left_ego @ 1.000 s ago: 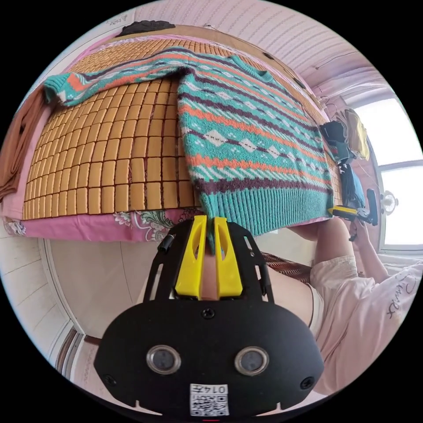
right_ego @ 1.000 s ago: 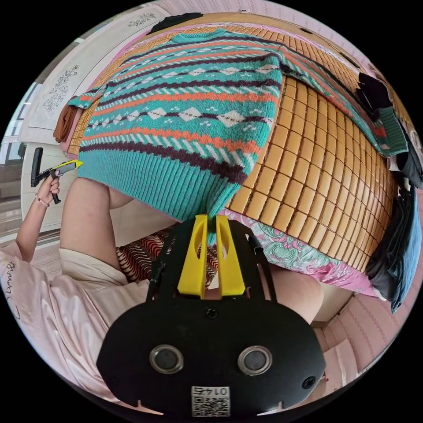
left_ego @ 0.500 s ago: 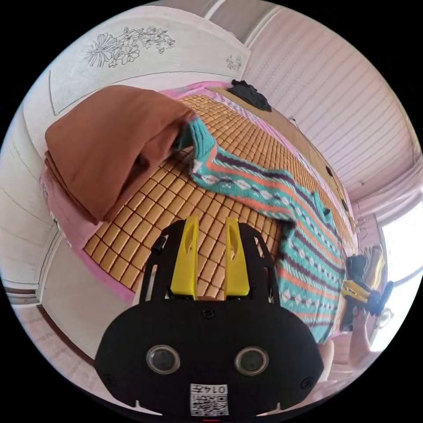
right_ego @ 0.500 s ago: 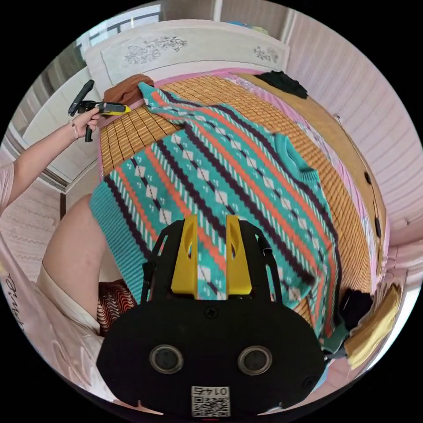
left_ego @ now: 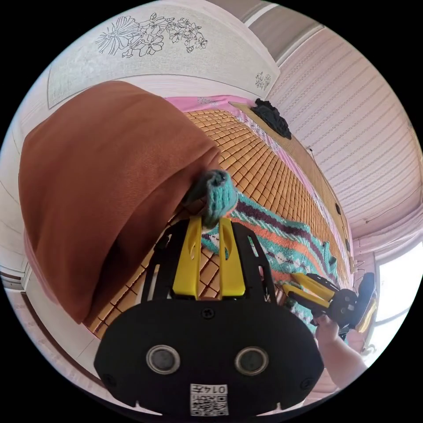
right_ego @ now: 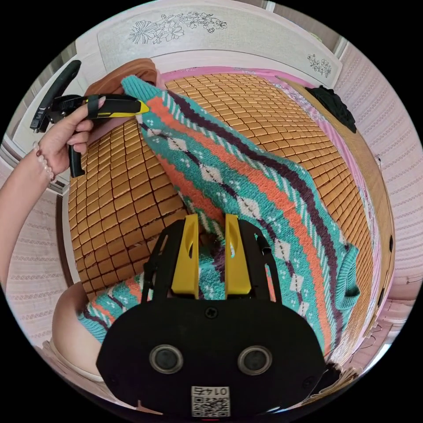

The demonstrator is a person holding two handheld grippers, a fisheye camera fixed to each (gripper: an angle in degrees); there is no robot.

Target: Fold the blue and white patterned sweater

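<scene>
Teal, orange and white patterned knit sweater (right_ego: 246, 185) spread flat on woven bamboo-tile mat (right_ego: 119, 198), ribbed cuff (left_ego: 217, 196) at mat's corner beside folded brown cloth (left_ego: 101, 185). Left gripper (left_ego: 210, 224) at cuff, grip unclear. Right gripper (right_ego: 209, 222) parted above sleeve.

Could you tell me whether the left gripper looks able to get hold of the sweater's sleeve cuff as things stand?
Probably yes. The left gripper has its jaws slightly apart, with the ribbed teal sleeve cuff right at their tips. The folded brown cloth crowds the cuff from one side but does not cover it.
</scene>
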